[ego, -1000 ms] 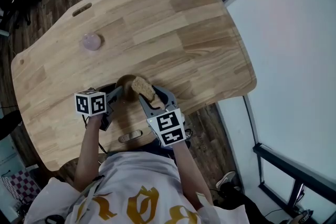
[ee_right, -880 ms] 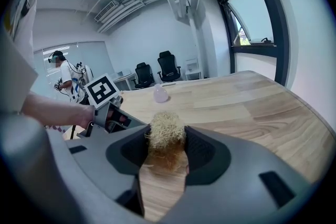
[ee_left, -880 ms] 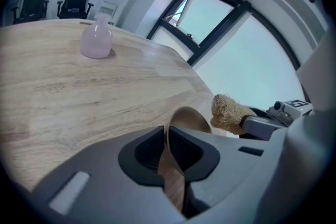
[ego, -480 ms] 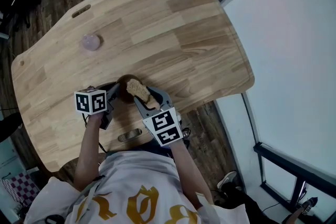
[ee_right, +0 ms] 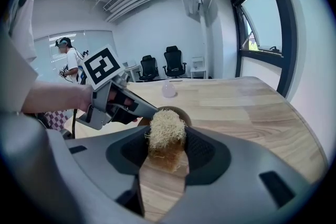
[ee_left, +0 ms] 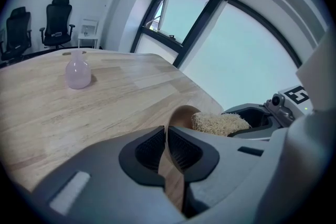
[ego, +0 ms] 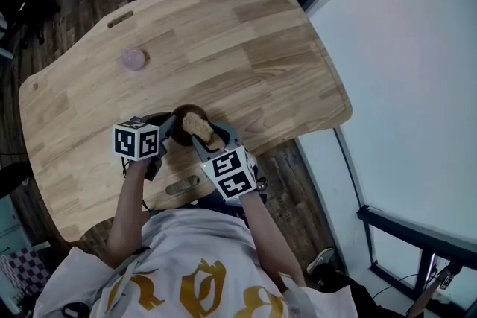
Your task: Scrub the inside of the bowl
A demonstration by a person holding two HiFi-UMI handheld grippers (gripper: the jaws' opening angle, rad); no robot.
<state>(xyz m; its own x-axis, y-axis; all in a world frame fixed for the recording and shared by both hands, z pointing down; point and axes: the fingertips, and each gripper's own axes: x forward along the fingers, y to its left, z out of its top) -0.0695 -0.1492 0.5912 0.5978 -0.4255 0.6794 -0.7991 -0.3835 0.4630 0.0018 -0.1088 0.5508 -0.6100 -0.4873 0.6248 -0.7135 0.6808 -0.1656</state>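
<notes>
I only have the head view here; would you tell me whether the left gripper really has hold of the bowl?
Observer: Yes. In the left gripper view, the left gripper has just been closing, and its pads press on the rim of the wooden bowl from both sides.
Operator: Thank you. Is the scrubber properly gripped on the other side?
Observer: The right gripper view shows the right gripper clamped on the fibrous scrubber, which sticks out past the jaw tips.
Operator: And is the scrubber inside the bowl?
Observer: In the left gripper view it sits at the bowl's mouth; I cannot tell whether it touches the inside.
</notes>
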